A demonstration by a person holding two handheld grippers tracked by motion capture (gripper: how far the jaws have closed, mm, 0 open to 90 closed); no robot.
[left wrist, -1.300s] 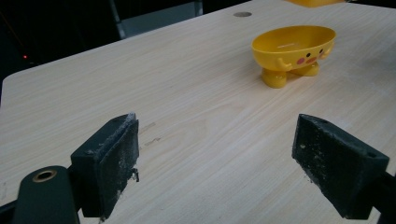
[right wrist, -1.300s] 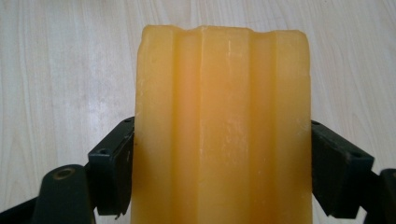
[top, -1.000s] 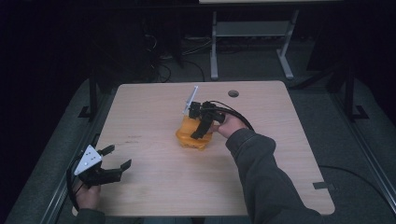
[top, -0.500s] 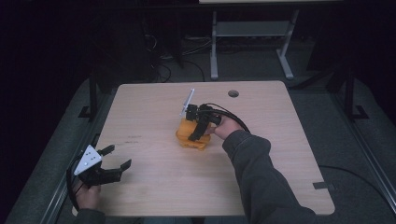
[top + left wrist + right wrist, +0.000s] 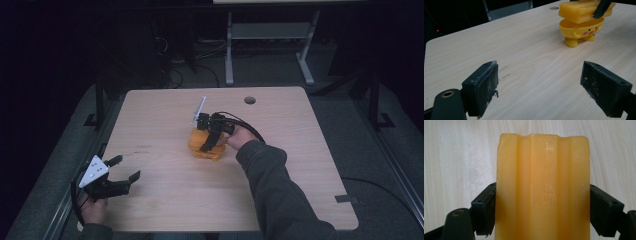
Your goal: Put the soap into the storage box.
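My right gripper clamps the yellow block over the little yellow holder at mid-table; my left gripper waits open near the corner.

The pale wooden table (image 5: 300,165) spreads in front of me, with a round cable hole (image 5: 249,100) near its far edge. My right sleeve (image 5: 280,190) reaches across it to the middle, where my right gripper (image 5: 212,140) has both jaws pressed against the long sides of the ridged yellow block (image 5: 542,187). The block sits on top of the yellow holder (image 5: 581,28), a small bowl with stubby feet and a painted face; I cannot tell whether block and holder touch. Well apart, by the near left corner, my left gripper (image 5: 122,170) hovers with its jaws spread wide, nothing between them, its grey plate (image 5: 94,171) facing up.
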